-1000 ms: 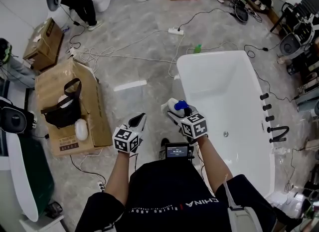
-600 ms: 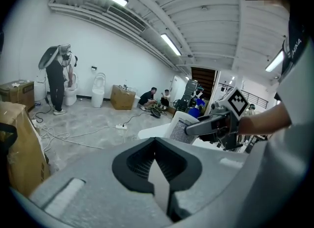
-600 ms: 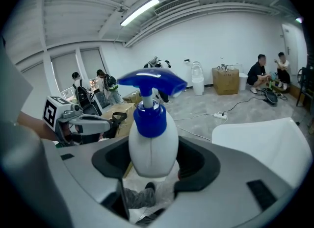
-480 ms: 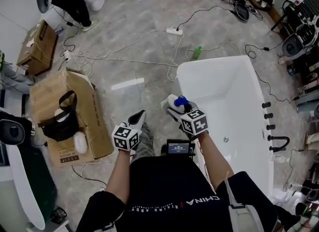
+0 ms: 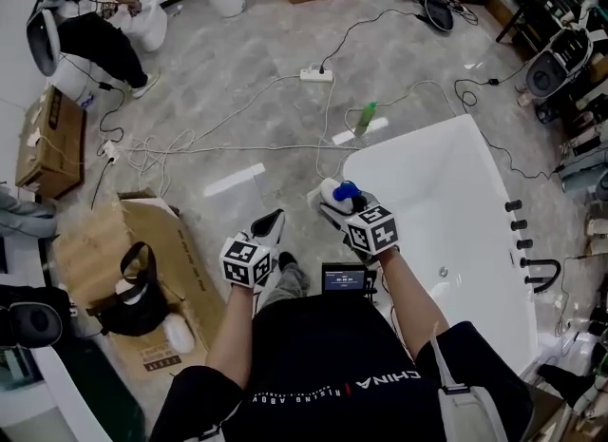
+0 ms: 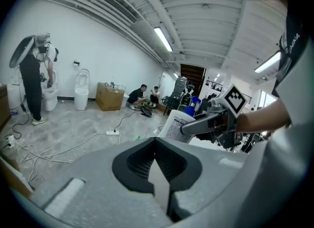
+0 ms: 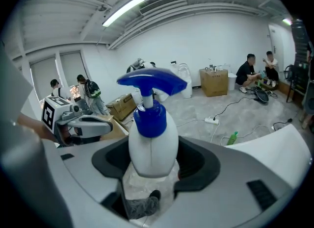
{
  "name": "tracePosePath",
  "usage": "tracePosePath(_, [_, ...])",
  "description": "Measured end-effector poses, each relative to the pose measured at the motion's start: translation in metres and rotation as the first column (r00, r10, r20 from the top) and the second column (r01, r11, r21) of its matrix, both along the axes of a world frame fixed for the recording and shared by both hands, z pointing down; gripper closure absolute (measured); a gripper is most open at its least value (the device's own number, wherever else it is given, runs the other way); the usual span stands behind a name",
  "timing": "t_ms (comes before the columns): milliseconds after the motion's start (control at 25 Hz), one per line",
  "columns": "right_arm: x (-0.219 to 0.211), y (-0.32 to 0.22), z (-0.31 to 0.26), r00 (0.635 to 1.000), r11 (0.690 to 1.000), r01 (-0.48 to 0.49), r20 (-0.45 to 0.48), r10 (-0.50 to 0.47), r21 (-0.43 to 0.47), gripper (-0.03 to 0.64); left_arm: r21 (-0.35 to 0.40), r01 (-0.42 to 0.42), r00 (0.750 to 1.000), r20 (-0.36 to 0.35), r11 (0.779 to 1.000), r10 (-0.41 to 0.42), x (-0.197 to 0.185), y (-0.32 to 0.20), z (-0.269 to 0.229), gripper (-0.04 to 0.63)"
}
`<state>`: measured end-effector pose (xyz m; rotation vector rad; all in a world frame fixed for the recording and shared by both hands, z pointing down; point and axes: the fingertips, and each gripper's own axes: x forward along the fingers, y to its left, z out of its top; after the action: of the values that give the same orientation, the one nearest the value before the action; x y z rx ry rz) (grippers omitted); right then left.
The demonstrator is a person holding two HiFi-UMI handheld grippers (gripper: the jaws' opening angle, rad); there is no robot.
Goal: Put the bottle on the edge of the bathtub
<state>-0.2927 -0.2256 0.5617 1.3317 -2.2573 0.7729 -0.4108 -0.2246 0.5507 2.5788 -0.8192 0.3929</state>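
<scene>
Currently the right claw [image 7: 152,175] is clamped on the lower body of the white bottle [image 7: 153,141], which stands upright between the jaws, blue trigger head uppermost. The bottle is carried in the air just beside the left-hand rim of the bathtub [image 5: 408,136] and is not yet on it. The left claw [image 6: 156,170] has its jaws together and holds nothing.

Recommended procedure:
1. Bring the bottle over the flat of the rim.
2. Lower it vertically until the base bears fully.
3. Release.

The rim looks narrow and rounded, so an overhanging base may tip into the tub or onto the floor [image 5: 237,79]. Disregard the green bottle [image 5: 366,117] on the floor beyond the tub.
</scene>
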Motion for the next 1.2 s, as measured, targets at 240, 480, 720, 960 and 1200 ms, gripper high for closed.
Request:
tracePosePath(240, [-0.003,-0.067,0.001,0.998,0.998,-0.068,-0.003,0.068,-0.002,0.347,0.009,-0.079,0.997,0.005,0.997,0.079,-0.004,-0.079,-0.002,0.586])
tracePosePath(480, [0.01,-0.108,0.006,0.992,0.992,-0.128,0.0,0.128,-0.01,0.347,-0.006,-0.127,0.992,0.009,0.992,0.127,0.006,-0.128,0.007,0.586])
tracePosePath(720, [0.047,-0.157,0.018,0.981,0.981,-0.191,0.014,0.192,-0.019,0.347,-0.017,-0.198,0.98,0.023,0.98,0.198,0.048,-0.186,0.017,0.586])
tracePosePath(960, [0.101,-0.23,0.015,0.971,0.971,-0.24,-0.015,0.24,-0.006,0.347,-0.011,-0.269,0.962,0.04,0.963,0.269,0.109,-0.266,0.011,0.586])
tracePosePath(1200, [0.161,-0.277,0.007,0.953,0.953,-0.302,-0.008,0.302,0.0,0.347,0.007,-0.335,0.941,0.048,0.942,0.334,0.176,-0.326,0.0,0.586])
